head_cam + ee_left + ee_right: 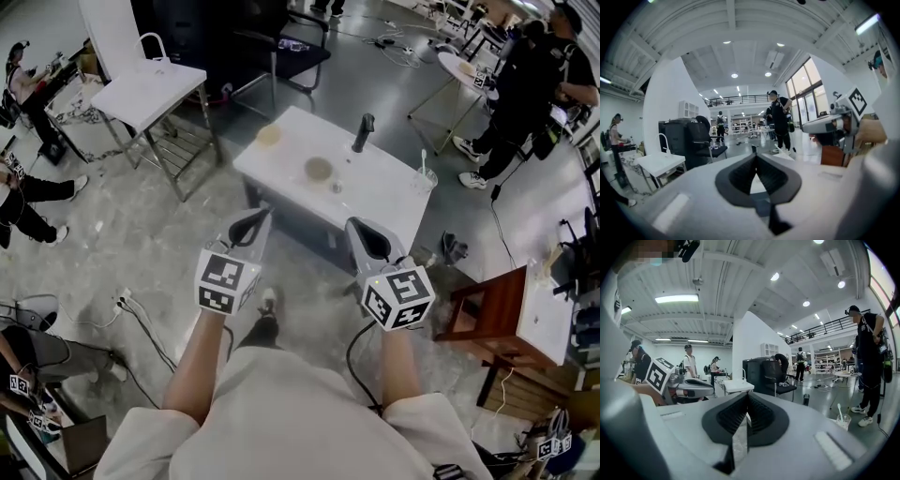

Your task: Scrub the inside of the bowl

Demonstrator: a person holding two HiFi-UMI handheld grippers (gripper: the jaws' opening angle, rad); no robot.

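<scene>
A white table point(375, 192) stands ahead of me in the head view. On it lie a shallow tan bowl point(319, 169), a pale round piece point(269, 135), a dark upright bottle point(362, 132) and a clear cup holding a spoon point(424, 178). My left gripper point(253, 220) and right gripper point(363, 232) hover side by side short of the table's near edge. Both are shut with nothing between their jaws. The right gripper view shows its shut gripper point(747, 398), the bottle point(806, 400) and the cup point(843, 421). The left gripper view shows its shut gripper point(756, 157); the bowl is hidden there.
A white side table with a looped handle point(145, 89) stands at the back left, a black chair point(281, 47) behind the main table, and a wooden chair point(492, 305) at the right. A person in black point(525, 84) stands at the far right. Cables lie on the floor point(127, 305).
</scene>
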